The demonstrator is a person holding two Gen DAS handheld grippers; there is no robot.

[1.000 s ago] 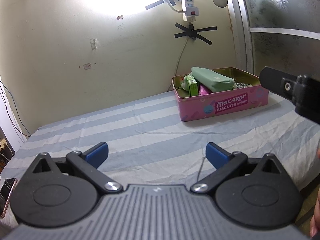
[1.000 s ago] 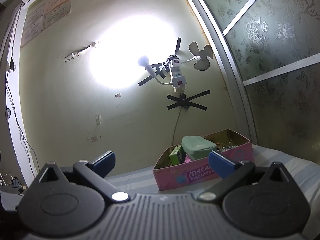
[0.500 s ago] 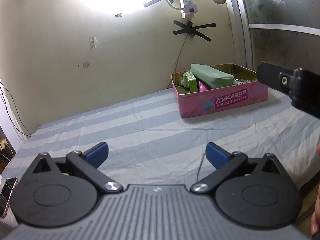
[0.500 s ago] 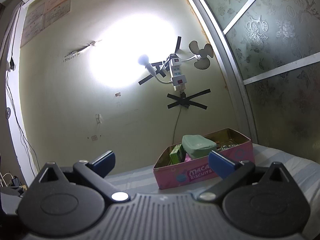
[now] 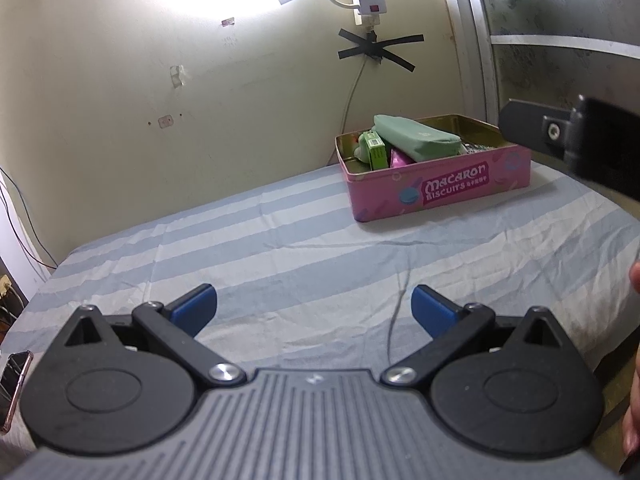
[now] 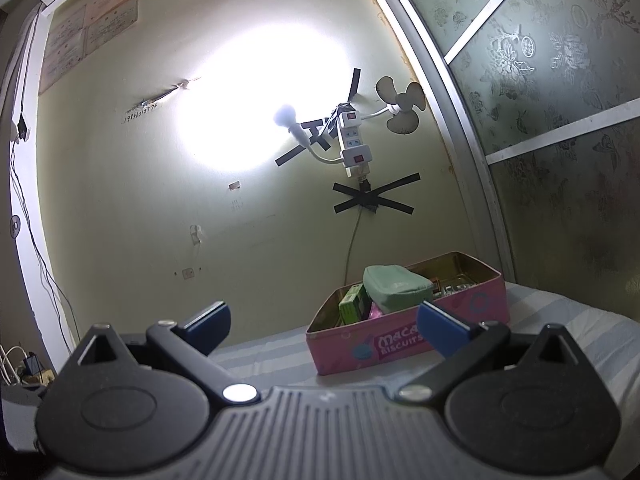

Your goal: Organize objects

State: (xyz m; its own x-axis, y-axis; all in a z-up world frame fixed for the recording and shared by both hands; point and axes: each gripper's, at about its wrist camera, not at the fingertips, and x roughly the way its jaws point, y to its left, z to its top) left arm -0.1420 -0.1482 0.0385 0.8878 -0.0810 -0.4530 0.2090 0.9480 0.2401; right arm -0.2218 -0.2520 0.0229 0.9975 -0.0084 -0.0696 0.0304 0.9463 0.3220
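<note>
A pink Macaron biscuit tin (image 5: pixel 460 190) (image 6: pixel 472 320) stands open at the far right of a blue-and-white striped bed. Inside it lie a green pouch (image 5: pixel 416 140) (image 6: pixel 396 286), a green box (image 5: pixel 374 152) (image 6: pixel 352 308) and a pink item (image 5: pixel 398 159). My left gripper (image 5: pixel 314 308) is open over the near part of the bed, well short of the tin, with nothing between its blue pads. My right gripper (image 6: pixel 324 326) is open too, low and facing the tin; its black side (image 5: pixel 568 140) shows at the right edge of the left wrist view.
The striped sheet (image 5: pixel 280 248) stretches between me and the tin. A yellow wall with a power strip (image 6: pixel 354 140), a lamp (image 6: pixel 288 120) and a small fan (image 6: pixel 402 110) rises behind. A patterned glass door (image 6: pixel 560 120) stands right. A phone (image 5: pixel 14 384) lies at left. A hand (image 5: pixel 634 360) shows at right.
The left gripper's view has tilted down a little, so the tin sits slightly higher in frame. The right gripper has hardly moved. Both stay open.
</note>
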